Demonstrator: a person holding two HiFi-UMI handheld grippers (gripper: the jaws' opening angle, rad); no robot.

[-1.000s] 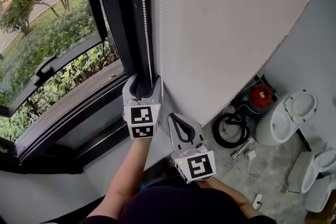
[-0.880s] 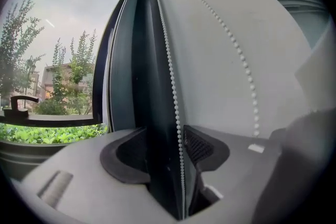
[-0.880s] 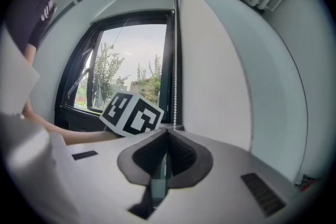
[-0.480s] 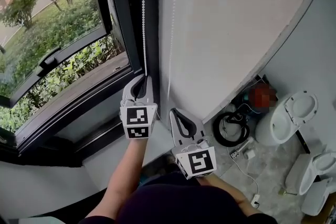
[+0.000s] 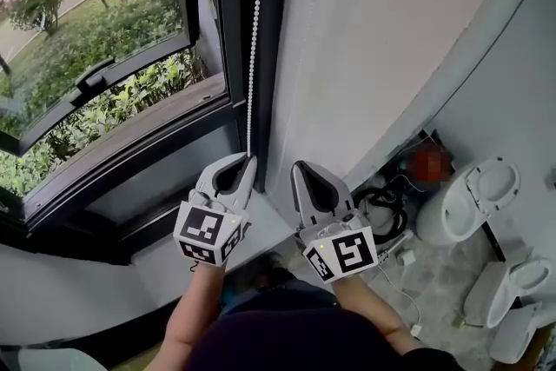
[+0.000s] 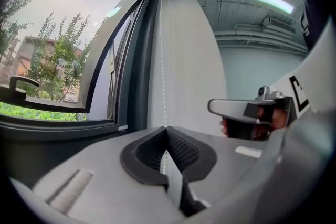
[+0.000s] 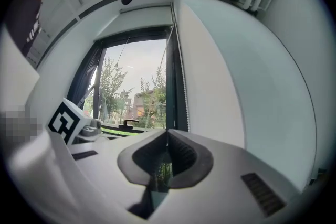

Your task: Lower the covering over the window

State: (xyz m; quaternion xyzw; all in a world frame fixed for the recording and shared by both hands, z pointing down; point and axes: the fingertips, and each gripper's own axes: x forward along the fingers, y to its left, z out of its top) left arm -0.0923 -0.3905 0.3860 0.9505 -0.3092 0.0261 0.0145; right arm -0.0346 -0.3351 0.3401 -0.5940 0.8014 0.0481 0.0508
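Left gripper (image 5: 248, 161) is clenched on the bead chain (image 5: 254, 56). The chain rises almost straight up from its jaw tips along the dark window frame (image 5: 230, 13). Right gripper (image 5: 301, 167) is clamped shut on nothing. It sits just beside the left one on the wall side, clear of the chain. The blind (image 7: 142, 17) appears only as a pale band at the window top, judged mostly raised. The left hand is nearer, so any pull should follow the chain's length. No readable writing; only square markers (image 5: 208, 232).
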